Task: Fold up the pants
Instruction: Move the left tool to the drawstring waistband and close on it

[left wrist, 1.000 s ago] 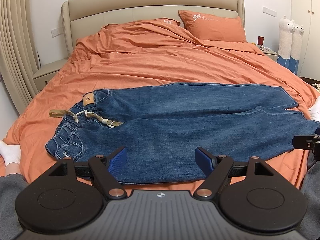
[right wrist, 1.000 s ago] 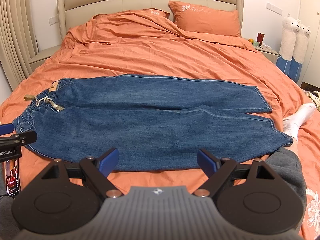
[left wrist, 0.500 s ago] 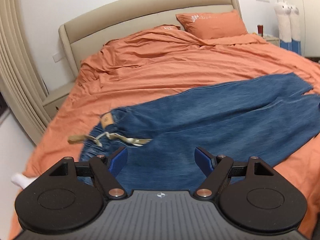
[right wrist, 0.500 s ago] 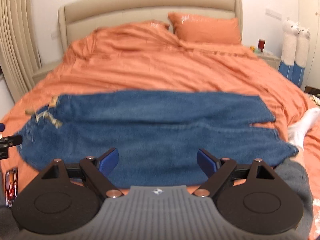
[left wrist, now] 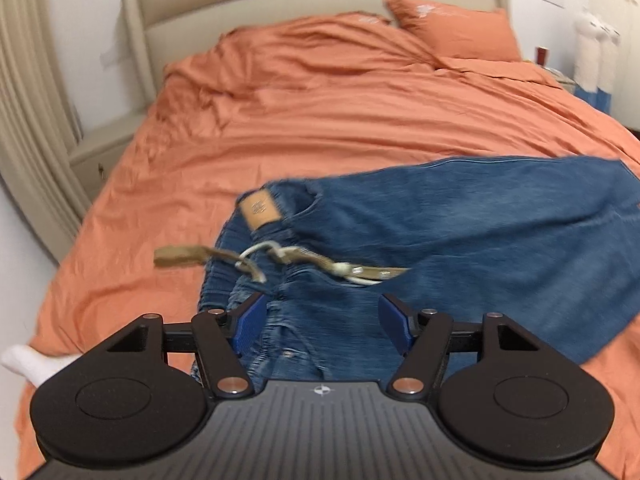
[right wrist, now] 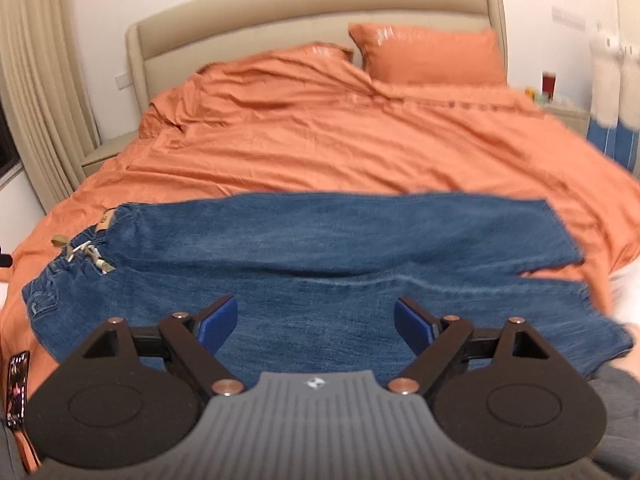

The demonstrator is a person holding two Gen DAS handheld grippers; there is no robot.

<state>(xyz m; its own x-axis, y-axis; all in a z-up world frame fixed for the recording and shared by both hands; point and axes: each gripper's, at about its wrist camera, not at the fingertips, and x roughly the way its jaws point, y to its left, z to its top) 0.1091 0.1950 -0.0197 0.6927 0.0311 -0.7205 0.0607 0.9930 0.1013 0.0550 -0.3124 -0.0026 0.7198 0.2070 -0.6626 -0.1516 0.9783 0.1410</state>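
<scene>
Pants point(right wrist: 320, 264), blue denim, are lying flat across the near part of the bed point(right wrist: 340, 148), their long axis running side to side: the waistband is pointing to the left and the two leg ends are reaching toward the right edge. One leg is lying farther up the bed, the other nearer the cameras, and the two are touching along most of their length and parting slightly at the hems. An orange cover is spreading over the whole bed, rumpled toward the beige headboard point(right wrist: 312, 12), where an orange pillow point(right wrist: 432, 56) is leaning. Pale curtains point(right wrist: 40, 80) are hanging at the left of the room, against a white wall.

At the waist, a tan belt point(left wrist: 280, 258) is trailing loose, one end lying out on the orange cover, beside a tan patch point(left wrist: 260, 208).

Left gripper point(left wrist: 320, 318) is hovering just over the waistband with its jaws spread wide, holding nothing. Right gripper point(right wrist: 316, 322) is hovering over the nearer leg, jaws likewise wide and empty.
</scene>
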